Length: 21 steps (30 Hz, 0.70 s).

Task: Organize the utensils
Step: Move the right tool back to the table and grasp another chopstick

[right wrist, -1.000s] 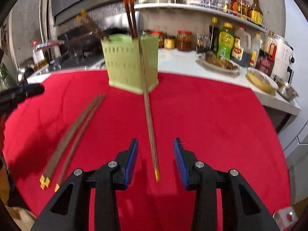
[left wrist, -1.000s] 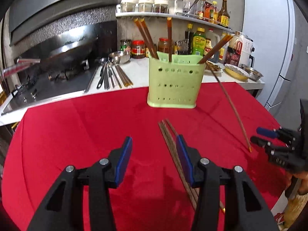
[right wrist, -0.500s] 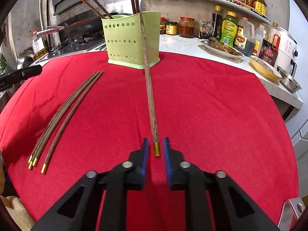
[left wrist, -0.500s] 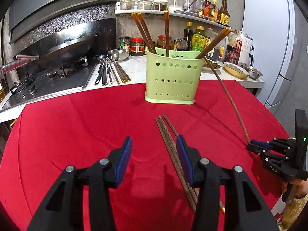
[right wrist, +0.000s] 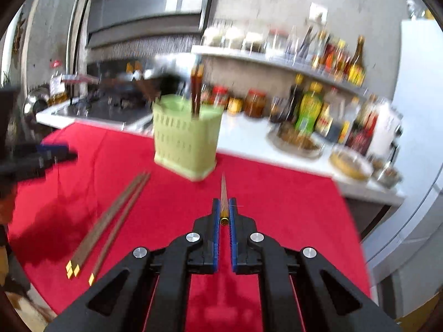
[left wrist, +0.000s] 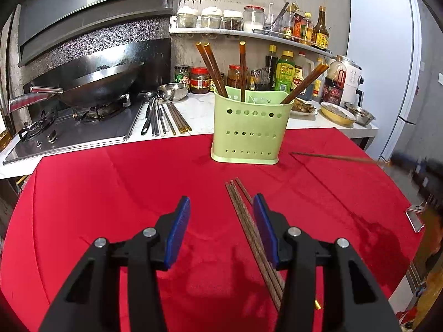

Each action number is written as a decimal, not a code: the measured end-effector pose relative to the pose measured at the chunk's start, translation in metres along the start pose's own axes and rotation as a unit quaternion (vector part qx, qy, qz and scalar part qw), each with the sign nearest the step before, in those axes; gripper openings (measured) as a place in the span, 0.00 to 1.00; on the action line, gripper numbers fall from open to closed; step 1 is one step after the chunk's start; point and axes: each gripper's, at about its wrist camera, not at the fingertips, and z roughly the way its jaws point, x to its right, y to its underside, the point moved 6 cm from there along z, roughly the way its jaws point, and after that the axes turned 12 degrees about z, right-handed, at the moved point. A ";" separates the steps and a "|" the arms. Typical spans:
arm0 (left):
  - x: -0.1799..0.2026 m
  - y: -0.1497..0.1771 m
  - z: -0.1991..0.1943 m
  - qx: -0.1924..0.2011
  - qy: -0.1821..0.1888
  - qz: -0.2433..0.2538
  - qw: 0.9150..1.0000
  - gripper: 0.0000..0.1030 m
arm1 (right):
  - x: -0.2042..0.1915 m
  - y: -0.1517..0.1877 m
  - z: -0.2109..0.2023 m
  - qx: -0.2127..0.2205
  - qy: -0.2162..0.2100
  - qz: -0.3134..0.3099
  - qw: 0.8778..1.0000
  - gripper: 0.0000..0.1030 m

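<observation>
Brown wood, dark and slim, capped in brass: one chopstick (right wrist: 223, 193) is pinched at its gold end between the blue pads of the right gripper (right wrist: 224, 210), held clear of the cloth and pointed toward the green holder (right wrist: 185, 141). Four chopsticks are seen standing in that perforated holder, leaning apart. Three more chopsticks (left wrist: 250, 231) are laid side by side on the red tablecloth (left wrist: 116, 199), just under the left gripper (left wrist: 221, 222), whose jaws are kept apart with nothing between them. Behind the table, a wok (left wrist: 99, 83) is set on the stove, and bottles and jars are lined along the white counter (left wrist: 198, 110) and shelf.
</observation>
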 end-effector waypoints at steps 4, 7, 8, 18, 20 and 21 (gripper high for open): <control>0.000 -0.004 -0.004 0.009 0.003 -0.002 1.000 0.45 | -0.001 -0.042 -0.011 0.047 -0.004 0.012 0.999 0.00; -0.001 -0.011 -0.009 0.020 0.000 0.000 1.000 0.45 | -0.006 -0.079 -0.016 0.083 -0.003 0.008 0.996 0.00; -0.001 -0.014 -0.010 0.023 -0.001 0.001 1.000 0.45 | -0.009 -0.094 -0.014 0.093 -0.003 0.005 0.996 0.00; 0.000 -0.017 -0.013 0.037 0.002 0.000 0.999 0.45 | -0.014 -0.049 0.023 -0.008 -0.013 0.008 1.000 0.20; 0.003 -0.010 -0.008 0.031 0.000 0.003 1.000 0.45 | -0.010 -0.011 0.029 -0.037 -0.009 0.019 0.999 0.30; 0.006 -0.003 -0.005 0.024 0.000 0.006 1.000 0.45 | -0.008 0.005 0.031 -0.049 -0.008 0.023 0.998 0.30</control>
